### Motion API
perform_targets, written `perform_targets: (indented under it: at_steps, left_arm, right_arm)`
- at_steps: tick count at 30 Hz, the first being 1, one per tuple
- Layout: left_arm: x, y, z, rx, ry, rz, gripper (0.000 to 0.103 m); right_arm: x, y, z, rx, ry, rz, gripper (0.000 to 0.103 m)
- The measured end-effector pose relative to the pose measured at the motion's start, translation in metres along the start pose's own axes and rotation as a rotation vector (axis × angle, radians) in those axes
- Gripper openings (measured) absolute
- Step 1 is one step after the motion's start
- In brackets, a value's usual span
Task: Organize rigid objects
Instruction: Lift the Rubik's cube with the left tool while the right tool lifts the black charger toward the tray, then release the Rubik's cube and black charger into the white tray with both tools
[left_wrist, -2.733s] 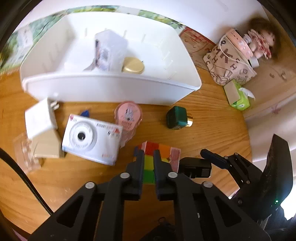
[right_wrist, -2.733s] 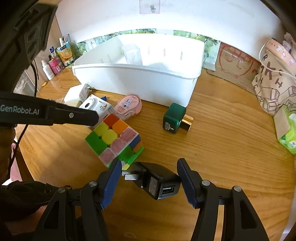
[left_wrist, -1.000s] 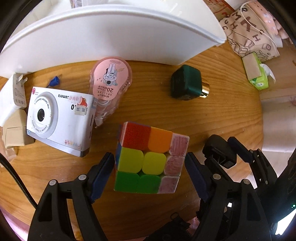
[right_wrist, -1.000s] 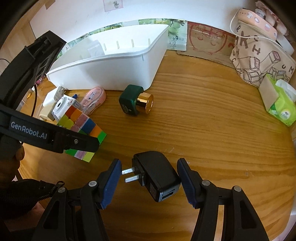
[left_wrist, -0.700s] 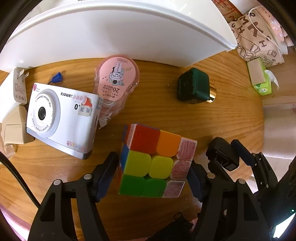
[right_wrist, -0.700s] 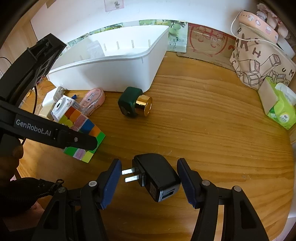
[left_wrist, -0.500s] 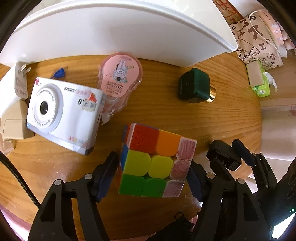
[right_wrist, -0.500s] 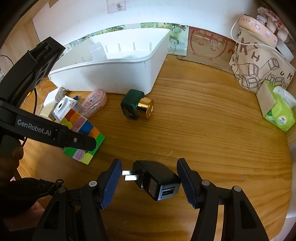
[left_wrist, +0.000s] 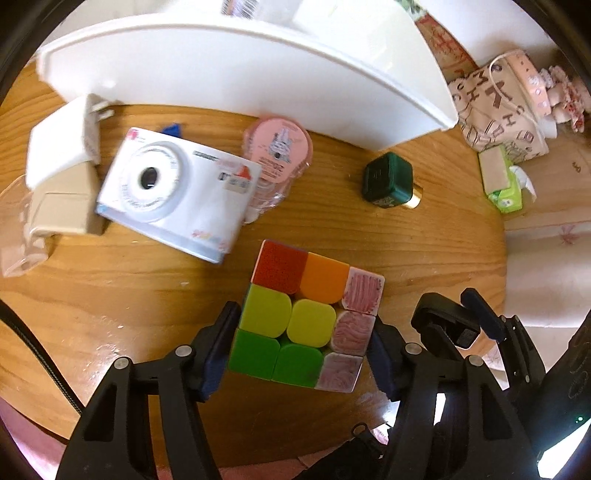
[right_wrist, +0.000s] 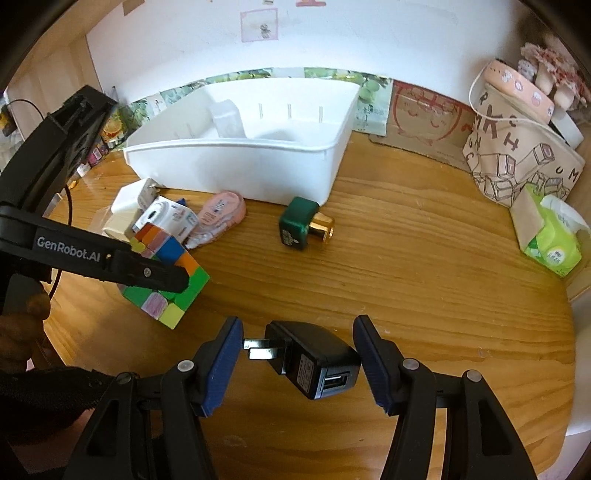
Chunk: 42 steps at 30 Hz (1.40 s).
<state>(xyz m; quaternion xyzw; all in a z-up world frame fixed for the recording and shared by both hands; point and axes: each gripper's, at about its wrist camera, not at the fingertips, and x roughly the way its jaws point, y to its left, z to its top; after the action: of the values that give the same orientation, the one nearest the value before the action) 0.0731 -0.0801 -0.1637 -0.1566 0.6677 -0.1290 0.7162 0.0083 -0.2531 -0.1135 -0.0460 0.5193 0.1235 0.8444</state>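
Multicoloured cube (left_wrist: 308, 317) now sits pinched in the left gripper (left_wrist: 301, 343), while the right gripper (right_wrist: 298, 356) still clamps the black charger (right_wrist: 314, 358) at 6 o'clock.

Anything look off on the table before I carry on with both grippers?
The black charger sits crookedly in the right gripper: its prongs touch the left pad, its body leans on the right pad. The puzzle cube in the left gripper is scrambled. Nothing looks spilled or broken.
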Motion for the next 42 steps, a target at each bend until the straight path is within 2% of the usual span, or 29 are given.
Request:
perform_targets:
  at_steps: [9, 15, 25, 33, 38, 42]
  left_arm:
    - [-0.052, 0.020, -0.015, -0.002, -0.203, -0.084, 0.067]
    - [-0.084, 0.033, -0.011, -0.034, -0.286, -0.077, 0.067]
    - [-0.127, 0.047, 0.016, -0.040, -0.461, -0.039, 0.067]
    - [-0.149, 0.050, 0.049, -0.027, -0.588, -0.044, 0.067]
    - [-0.150, 0.053, 0.068, -0.033, -0.622, -0.077, 0.067]
    - [-0.145, 0.053, 0.080, -0.031, -0.642, -0.073, 0.067]
  right_arm:
    - [-0.021, 0.021, 0.024, -0.037, -0.101, 0.033, 0.062]
    - [-0.034, 0.031, 0.053, -0.077, -0.192, 0.046, 0.062]
    - [-0.037, 0.034, 0.100, -0.100, -0.301, 0.070, 0.062]
    - [-0.032, 0.026, 0.133, -0.108, -0.381, 0.067, 0.062]
    - [-0.019, 0.017, 0.149, -0.081, -0.415, 0.075, 0.062]
    - [-0.003, 0.007, 0.157, -0.047, -0.453, 0.088, 0.062]
